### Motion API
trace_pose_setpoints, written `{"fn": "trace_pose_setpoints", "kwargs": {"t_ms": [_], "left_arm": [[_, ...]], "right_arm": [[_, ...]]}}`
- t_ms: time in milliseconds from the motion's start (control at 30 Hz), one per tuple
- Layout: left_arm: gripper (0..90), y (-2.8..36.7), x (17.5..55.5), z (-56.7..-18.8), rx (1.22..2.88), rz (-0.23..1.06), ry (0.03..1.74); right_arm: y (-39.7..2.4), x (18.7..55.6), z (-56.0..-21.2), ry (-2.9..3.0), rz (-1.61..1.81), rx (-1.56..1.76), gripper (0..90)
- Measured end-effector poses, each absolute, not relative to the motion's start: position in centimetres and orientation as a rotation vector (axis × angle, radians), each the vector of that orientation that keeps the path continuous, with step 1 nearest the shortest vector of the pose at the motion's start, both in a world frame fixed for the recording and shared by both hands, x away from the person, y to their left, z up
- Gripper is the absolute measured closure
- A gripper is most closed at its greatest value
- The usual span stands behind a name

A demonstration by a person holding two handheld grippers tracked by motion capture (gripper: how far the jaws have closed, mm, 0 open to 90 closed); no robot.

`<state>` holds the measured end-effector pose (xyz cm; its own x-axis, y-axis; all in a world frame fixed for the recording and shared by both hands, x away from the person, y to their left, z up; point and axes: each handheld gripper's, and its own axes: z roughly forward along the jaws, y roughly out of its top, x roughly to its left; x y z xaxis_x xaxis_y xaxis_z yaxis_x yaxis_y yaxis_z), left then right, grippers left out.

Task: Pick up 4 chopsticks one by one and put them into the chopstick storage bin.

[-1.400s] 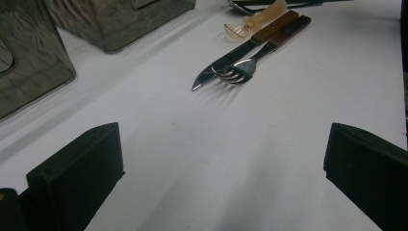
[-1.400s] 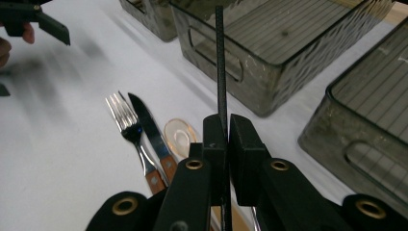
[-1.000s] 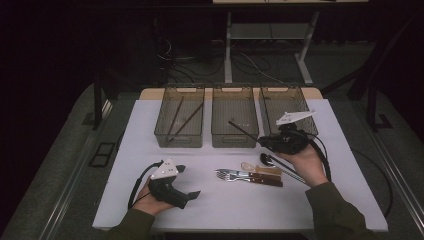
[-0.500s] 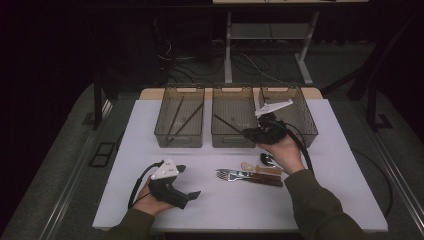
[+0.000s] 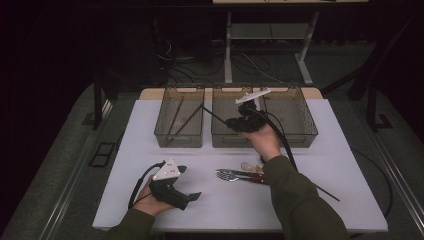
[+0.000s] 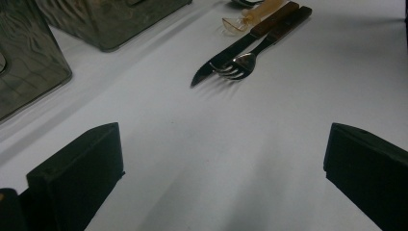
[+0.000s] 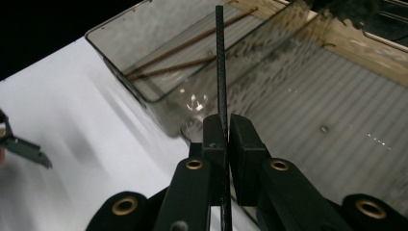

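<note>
- The right hand-held gripper (image 5: 231, 123) is clamped on a thin black chopstick (image 7: 220, 57), held by its lower part with the long end pointing out ahead of the jaws.
- In the high view the chopstick (image 5: 214, 114) stretches from the middle bin across toward the left bin (image 5: 179, 140), its tip near the wall they share.
- In the left bin lie two brownish sticks (image 7: 185, 53), probably chopsticks too, though the ribbed wall blurs them; this bin looks the likely target.
- To do the drop well, the person should bring the tip over the rim, lower the chopstick along the bin's length, and only then let the jaws part, so it does not tip out.
- The left hand-held gripper (image 5: 192, 197) rests low on the desk (image 5: 350, 150) with its jaws standing wide apart and nothing between them.
- On the white desk, near the person, lie a knife (image 6: 240, 43), a fork (image 6: 250, 57) and an amber spoon (image 6: 243, 21), close together.
- Beyond the three bins the room is dark, with table legs (image 5: 227, 55) and loose cables (image 5: 175, 55) on the floor.
</note>
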<state>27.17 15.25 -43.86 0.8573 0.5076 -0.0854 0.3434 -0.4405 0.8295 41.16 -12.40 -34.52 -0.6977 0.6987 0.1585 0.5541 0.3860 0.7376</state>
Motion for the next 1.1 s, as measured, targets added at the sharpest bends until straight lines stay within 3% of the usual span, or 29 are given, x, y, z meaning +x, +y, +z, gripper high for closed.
{"fn": "trace_pose_setpoints", "kwargs": {"t_ms": [1100], "left_arm": [[0.0, 15.2, 27.1, -43.9, 2.073, 0.241, 0.599]], "right_arm": [[0.3, 49.3, -35.3, 2.477, 1.067, 1.157, 85.3]]}}
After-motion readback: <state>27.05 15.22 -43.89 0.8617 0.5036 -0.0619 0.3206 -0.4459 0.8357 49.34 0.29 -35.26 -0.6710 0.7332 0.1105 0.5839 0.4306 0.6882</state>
